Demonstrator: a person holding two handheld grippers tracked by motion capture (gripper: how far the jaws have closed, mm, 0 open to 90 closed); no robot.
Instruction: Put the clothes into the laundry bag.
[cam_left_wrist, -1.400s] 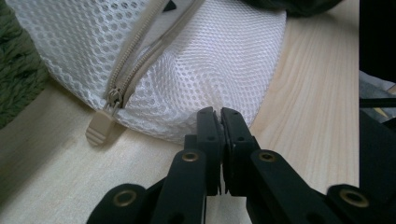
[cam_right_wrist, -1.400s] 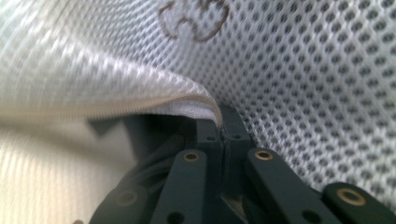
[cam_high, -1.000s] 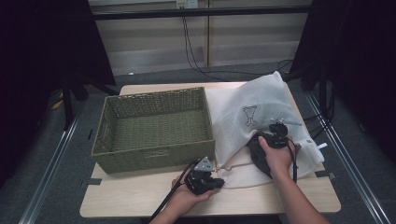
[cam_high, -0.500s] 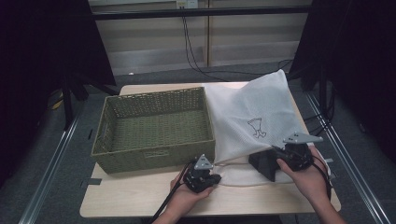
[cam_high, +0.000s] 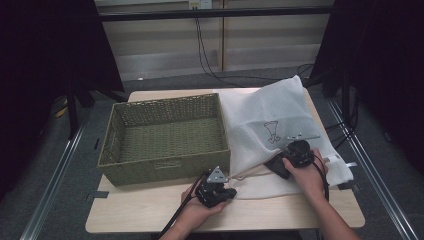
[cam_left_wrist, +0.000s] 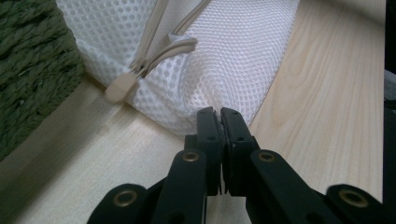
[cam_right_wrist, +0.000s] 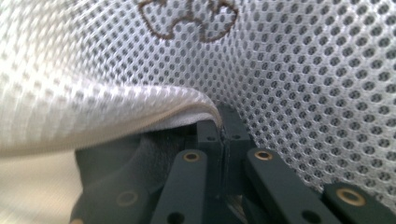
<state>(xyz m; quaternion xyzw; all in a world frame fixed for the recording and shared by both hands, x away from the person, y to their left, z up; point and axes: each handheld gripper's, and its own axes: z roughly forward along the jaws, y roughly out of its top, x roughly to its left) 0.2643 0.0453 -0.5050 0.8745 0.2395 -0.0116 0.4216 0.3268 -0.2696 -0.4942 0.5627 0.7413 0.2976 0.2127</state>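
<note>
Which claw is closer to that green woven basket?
The left claw: it sits just off the basket's near right corner, pinching the white mesh bag. The right claw is farther right, on the bag.

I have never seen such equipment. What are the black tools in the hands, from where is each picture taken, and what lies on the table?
A person sits at a wooden table and holds a hand tool in each hand: a gripper with two black jaws. One picture comes from a camera above the table. The other two come from small cameras riding on each gripper, looking along its jaws.

On the table lie a green woven basket with nothing visible in it and, beside it, a white mesh bag with a beige zipper pull.

The left gripper is closed, pinching the bag's near edge. The right gripper is also closed on the mesh, under a fold of it.
</note>
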